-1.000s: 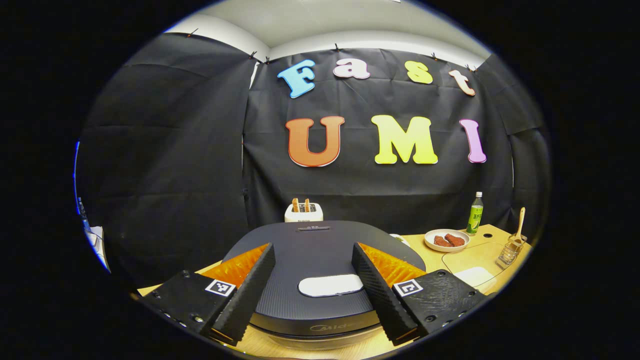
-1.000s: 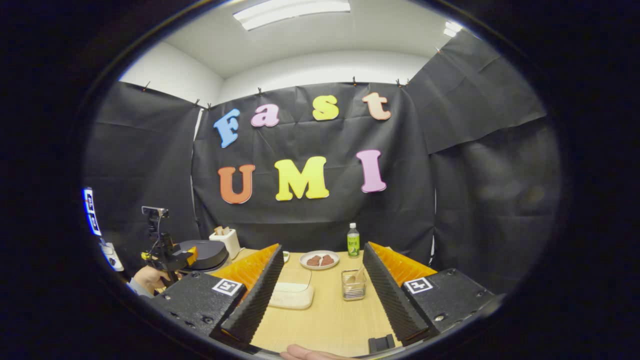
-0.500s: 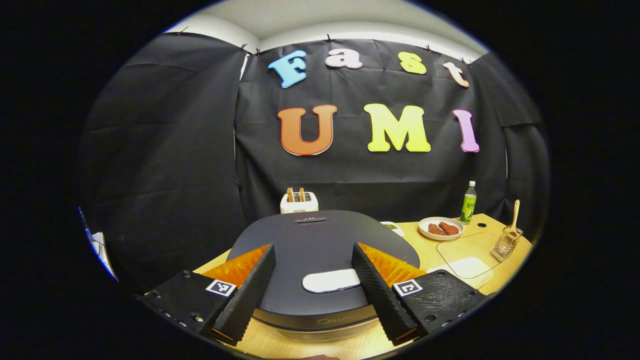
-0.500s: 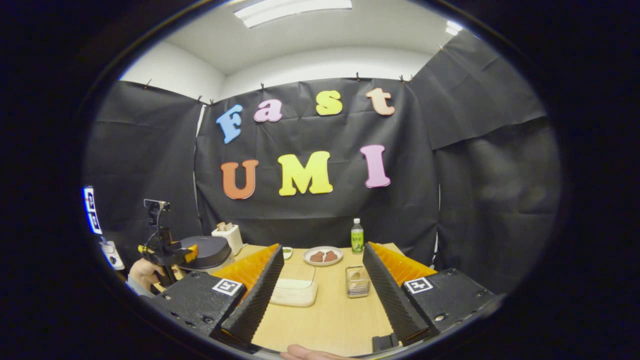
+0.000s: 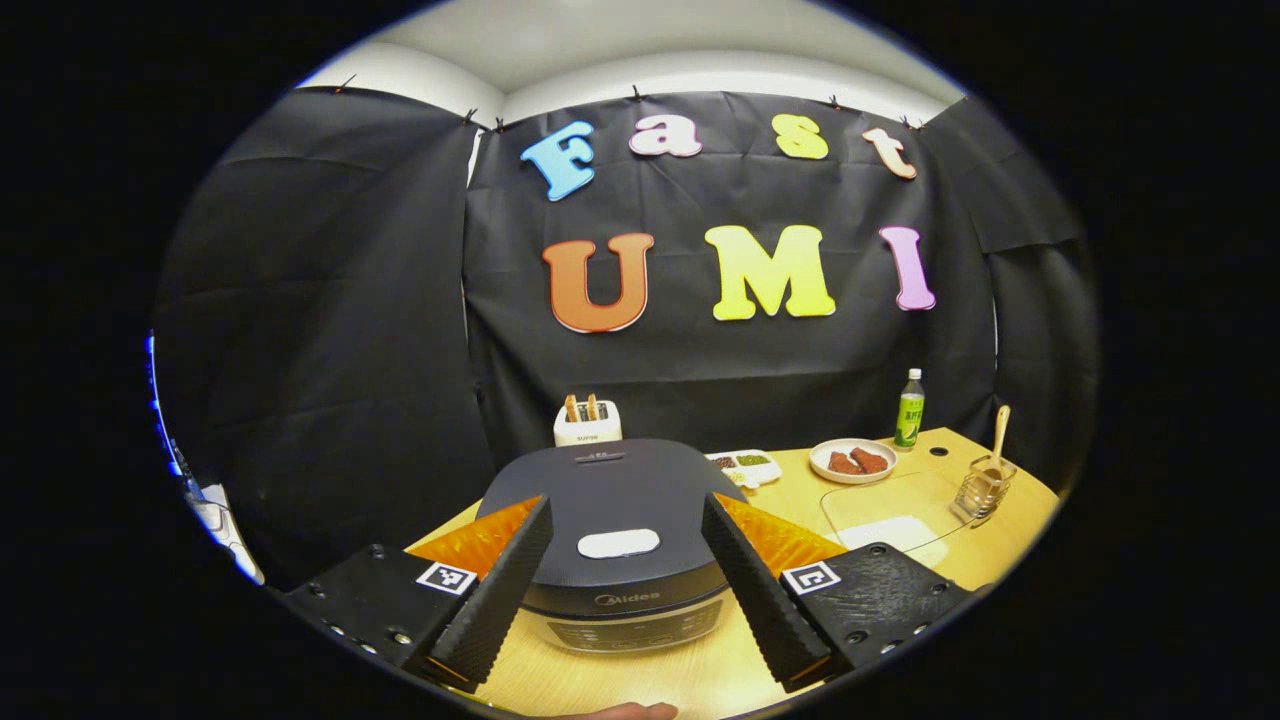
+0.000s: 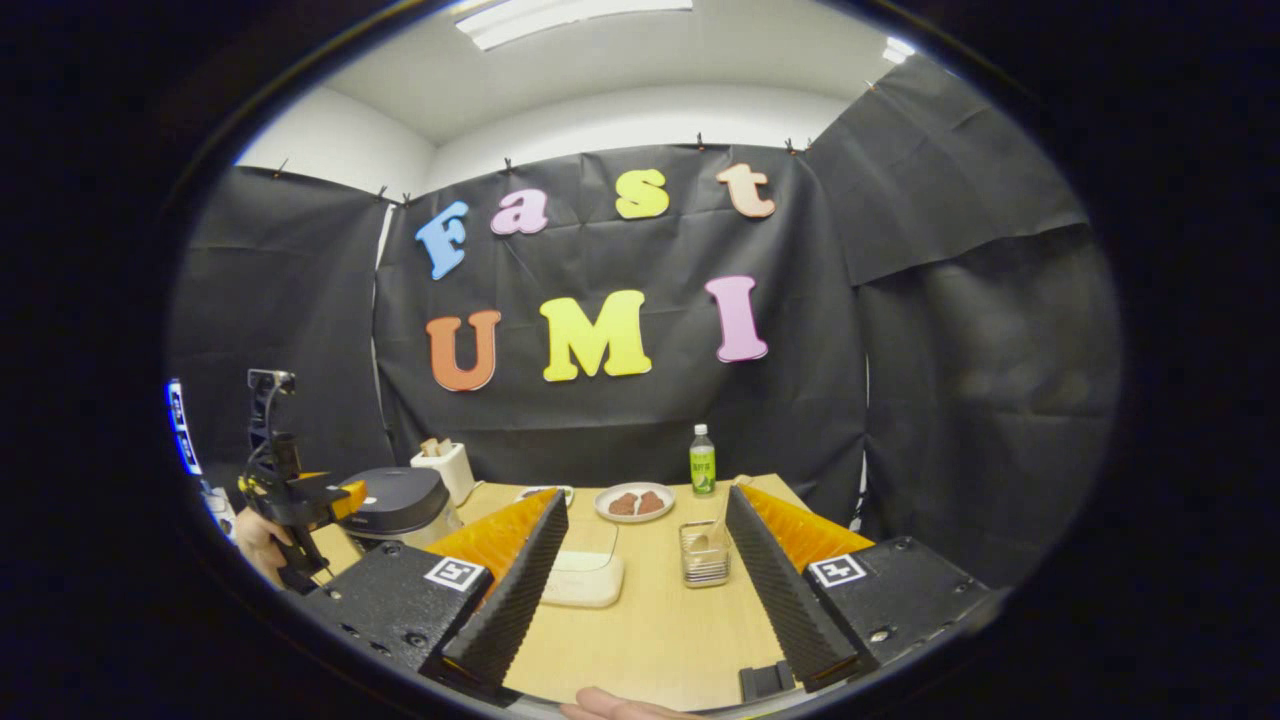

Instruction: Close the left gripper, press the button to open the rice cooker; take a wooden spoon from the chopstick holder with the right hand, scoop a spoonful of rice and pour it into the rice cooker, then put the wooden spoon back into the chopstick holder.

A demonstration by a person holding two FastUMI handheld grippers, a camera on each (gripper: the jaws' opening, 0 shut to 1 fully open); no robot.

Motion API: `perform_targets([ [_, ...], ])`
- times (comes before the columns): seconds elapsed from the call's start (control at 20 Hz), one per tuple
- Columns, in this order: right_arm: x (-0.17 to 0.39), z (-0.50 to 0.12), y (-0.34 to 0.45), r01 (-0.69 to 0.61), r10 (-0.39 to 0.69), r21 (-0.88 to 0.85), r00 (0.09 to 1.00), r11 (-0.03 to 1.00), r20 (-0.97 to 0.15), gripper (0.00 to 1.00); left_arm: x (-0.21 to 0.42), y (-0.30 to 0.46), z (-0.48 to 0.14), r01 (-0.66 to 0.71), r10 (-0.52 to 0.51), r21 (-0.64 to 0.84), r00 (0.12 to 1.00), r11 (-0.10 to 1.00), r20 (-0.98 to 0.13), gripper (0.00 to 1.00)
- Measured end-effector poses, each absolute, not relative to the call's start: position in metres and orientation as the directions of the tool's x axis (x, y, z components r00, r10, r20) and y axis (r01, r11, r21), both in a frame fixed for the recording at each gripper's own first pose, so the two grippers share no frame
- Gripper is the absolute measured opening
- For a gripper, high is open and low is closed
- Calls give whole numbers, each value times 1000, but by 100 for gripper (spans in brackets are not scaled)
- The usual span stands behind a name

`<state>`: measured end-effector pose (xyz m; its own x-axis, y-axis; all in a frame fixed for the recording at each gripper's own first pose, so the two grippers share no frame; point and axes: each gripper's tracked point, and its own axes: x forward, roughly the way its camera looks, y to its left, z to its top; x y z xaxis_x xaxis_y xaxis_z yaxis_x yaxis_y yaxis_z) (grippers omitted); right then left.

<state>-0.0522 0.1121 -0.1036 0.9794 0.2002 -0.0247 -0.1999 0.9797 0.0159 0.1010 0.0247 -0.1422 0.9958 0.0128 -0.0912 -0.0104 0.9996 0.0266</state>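
A dark rice cooker (image 5: 610, 500) stands in front of me with its lid down and a white button (image 5: 618, 543) on top. My left gripper (image 5: 626, 502) is open, a little back from the cooker, with the button seen between its fingers. In the right gripper view the left gripper (image 6: 300, 495), held by a hand, hovers beside the cooker (image 6: 400, 505). The wooden spoon (image 5: 998, 435) stands in the wire chopstick holder (image 5: 980, 490). My right gripper (image 6: 645, 497) is open above the table, nothing in it, with the holder (image 6: 705, 565) and the clear rice box (image 6: 580, 578) ahead.
A white toaster (image 5: 587, 425) with bread stands behind the cooker. A small dish (image 5: 740, 462), a plate of brown food (image 5: 852, 460) and a green bottle (image 5: 909, 408) sit at the back of the wooden table (image 5: 700, 670). The rice box (image 5: 895, 525) lies right of the cooker.
My left gripper has drawn back from the cooker, so the cooker looks smaller and its front panel shows. The right gripper has barely shifted. Both stay open.
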Motion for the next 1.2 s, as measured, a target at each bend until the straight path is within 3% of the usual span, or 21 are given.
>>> perform_targets([
  [0.15,-55,-101,113,-201,201,7,979,980,-18,99,67,12,-108,-4,4,9,999,1000,-45,100],
  [0.2,-56,-102,114,-205,205,4,979,979,-18,100,55,7,-97,4,-4,4,1000,1000,-28,96],
  [0.45,-55,-107,114,-212,213,20,977,977,-29,100,-11,-34,-69,77,-72,-74,995,994,71,96],
  [0.55,-58,-105,115,-217,218,9,976,976,-30,99,-24,-43,-69,88,-82,-56,992,995,94,100],
  [0.6,-60,-104,115,-220,220,2,975,975,-26,100,-31,-44,-69,90,-86,-37,991,995,104,96],
  [0.85,-69,-88,105,-203,203,-15,979,979,11,99,-55,-43,-64,116,-110,-53,988,992,104,96],
  [1.2,-85,-76,101,-197,198,-33,980,980,33,100,-73,-13,-41,63,-54,-57,987,996,152,95],
])
